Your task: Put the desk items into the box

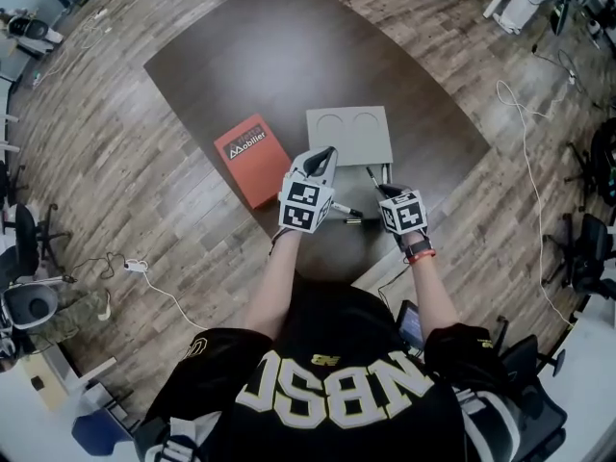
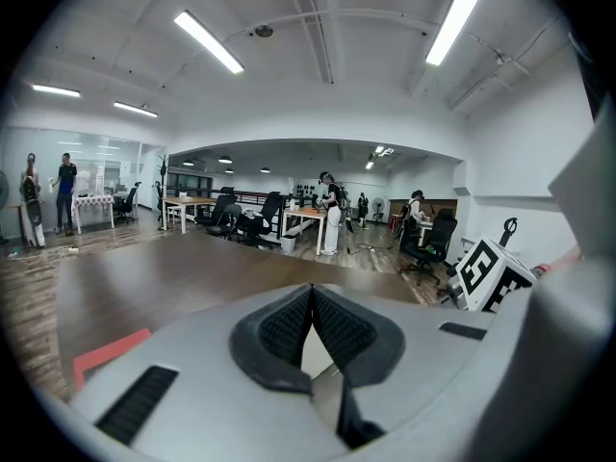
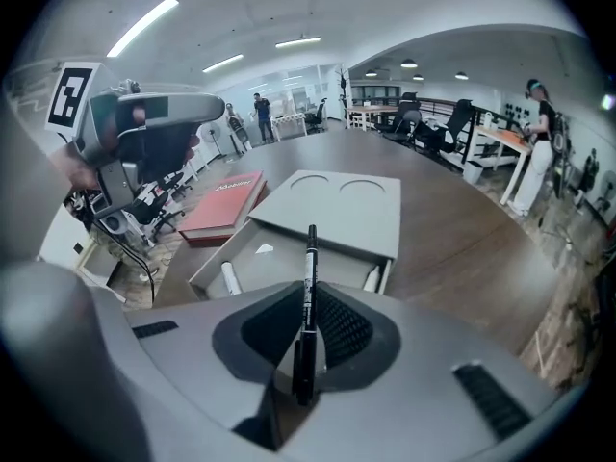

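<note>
Dark brown desk [image 1: 241, 56] carries a red book [image 1: 252, 159] at the left, with the grey box [image 1: 349, 135] just right of it. The left gripper [image 2: 311, 296] points up into the room, its fingers pressed together on nothing. The right gripper [image 3: 308, 308] has its fingers narrowed on a black pen [image 3: 310, 253] that aims far toward the box's open tray [image 3: 279, 258], where two white sticks [image 3: 229, 277] lie. As I judge it, the pen should travel over the tray, stay clear of the lid [image 3: 337, 205], come down low between the sticks and lie flat before release, so it cannot bounce out.
</note>
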`<state>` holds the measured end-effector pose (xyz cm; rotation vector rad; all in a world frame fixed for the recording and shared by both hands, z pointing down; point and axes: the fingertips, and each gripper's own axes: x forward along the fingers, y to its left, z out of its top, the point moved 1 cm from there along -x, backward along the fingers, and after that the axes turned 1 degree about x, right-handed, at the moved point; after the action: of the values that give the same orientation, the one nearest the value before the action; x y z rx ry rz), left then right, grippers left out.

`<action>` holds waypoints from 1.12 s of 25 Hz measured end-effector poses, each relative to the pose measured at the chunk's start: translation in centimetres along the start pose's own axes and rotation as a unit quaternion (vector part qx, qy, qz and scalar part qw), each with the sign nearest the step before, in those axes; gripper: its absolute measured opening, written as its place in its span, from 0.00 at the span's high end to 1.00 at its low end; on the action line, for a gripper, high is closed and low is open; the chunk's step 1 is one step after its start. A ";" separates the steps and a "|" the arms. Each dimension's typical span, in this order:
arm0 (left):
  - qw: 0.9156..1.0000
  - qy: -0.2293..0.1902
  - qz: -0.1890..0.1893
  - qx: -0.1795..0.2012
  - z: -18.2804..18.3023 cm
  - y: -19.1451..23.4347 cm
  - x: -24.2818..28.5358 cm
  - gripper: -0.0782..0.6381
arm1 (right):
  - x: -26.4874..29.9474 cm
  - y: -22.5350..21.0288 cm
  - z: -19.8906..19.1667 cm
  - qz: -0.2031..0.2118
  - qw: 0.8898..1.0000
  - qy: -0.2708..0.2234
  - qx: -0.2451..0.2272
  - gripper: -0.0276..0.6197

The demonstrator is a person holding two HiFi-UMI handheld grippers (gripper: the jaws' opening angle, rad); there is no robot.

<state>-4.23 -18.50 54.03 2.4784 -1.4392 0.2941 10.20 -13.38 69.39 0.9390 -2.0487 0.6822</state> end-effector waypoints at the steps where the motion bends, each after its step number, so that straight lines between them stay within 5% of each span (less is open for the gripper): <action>1: 1.000 0.000 0.004 -0.001 -0.1 0.2 -0.4 0.87 | 0.1 0.4 0.2 0.004 1.000 0.001 -0.006 0.88; 16: 0.998 -0.002 0.063 -0.026 -1.5 4.6 -4.6 0.87 | 4.7 5.3 1.4 0.065 0.993 0.040 -0.088 0.88; 28: 0.995 0.010 0.086 -0.049 -3.7 6.9 -5.6 0.87 | 8.1 6.7 1.0 0.067 0.987 0.080 -0.119 0.88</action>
<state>-13.12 -16.01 56.64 2.2735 -1.6209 0.2742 0.96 -13.31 74.44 0.5951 -2.0084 0.5497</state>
